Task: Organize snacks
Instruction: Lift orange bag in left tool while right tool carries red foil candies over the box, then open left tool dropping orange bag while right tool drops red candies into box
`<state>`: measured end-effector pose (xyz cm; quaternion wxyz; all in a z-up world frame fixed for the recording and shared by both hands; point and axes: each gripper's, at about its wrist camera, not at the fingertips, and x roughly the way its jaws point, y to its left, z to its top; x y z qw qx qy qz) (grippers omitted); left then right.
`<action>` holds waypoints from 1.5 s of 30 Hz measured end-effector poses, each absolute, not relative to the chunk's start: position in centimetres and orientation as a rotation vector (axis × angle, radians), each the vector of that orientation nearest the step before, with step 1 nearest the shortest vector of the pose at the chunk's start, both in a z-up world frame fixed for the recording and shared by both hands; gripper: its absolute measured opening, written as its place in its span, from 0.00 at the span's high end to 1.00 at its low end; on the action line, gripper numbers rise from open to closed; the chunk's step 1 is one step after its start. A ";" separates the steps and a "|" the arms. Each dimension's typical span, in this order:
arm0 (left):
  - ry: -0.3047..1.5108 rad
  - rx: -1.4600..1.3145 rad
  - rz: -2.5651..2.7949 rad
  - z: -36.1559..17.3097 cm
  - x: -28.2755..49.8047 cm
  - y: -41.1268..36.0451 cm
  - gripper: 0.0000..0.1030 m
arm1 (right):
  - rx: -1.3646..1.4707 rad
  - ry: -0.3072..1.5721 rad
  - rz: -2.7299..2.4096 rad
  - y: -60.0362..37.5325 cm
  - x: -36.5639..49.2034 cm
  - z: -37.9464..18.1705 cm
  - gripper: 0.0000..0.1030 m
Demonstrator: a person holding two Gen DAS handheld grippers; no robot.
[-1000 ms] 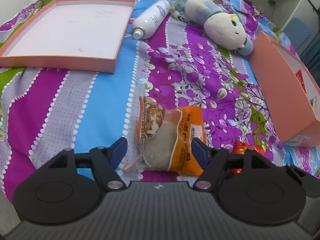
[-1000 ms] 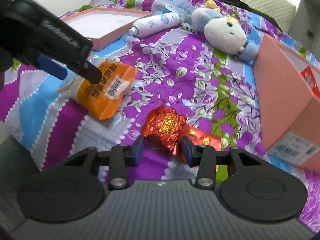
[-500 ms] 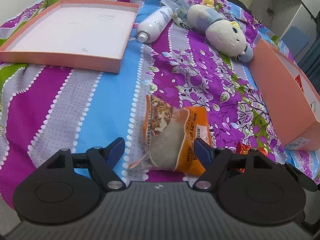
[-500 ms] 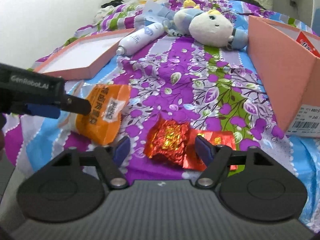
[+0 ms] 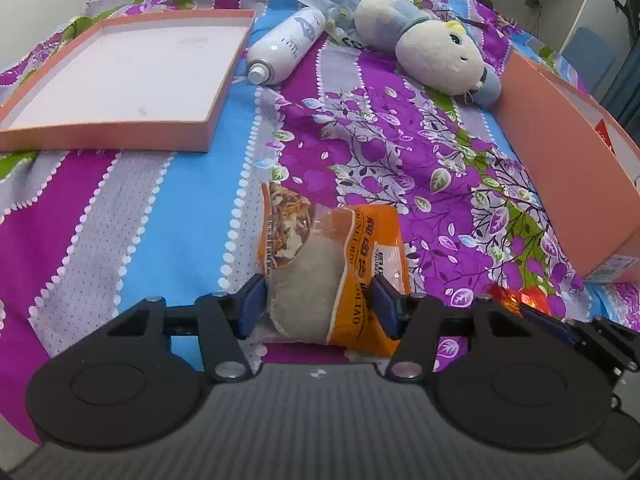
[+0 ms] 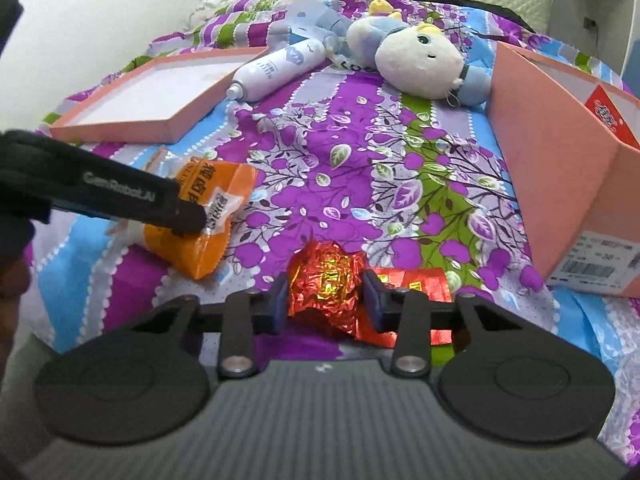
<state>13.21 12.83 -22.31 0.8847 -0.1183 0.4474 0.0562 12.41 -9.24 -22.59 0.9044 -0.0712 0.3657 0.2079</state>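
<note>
Since a second ago both my grippers have been closing. My left gripper [image 5: 318, 300] now pinches the orange snack bag [image 5: 332, 268] lying on the bed [image 5: 160, 208]; my right gripper [image 6: 325, 300] squeezes the red foil snack [image 6: 326, 284] beside it. Both soft packs may slip or crumple when lifted. Both grippers angle downward, close together, so they could collide.
</note>
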 end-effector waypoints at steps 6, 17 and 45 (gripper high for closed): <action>0.894 -0.256 0.114 -19.7 12.6 12.9 0.44 | -0.057 0.743 0.400 -11.6 12.2 -20.4 0.60; 0.831 -0.292 0.031 -12.3 10.9 10.8 0.44 | 0.085 0.650 0.406 -15.2 10.4 -13.3 0.60; 0.726 -0.227 -0.351 -2.7 15.0 -6.0 0.44 | 0.106 0.429 0.148 -30.3 8.9 -4.5 0.60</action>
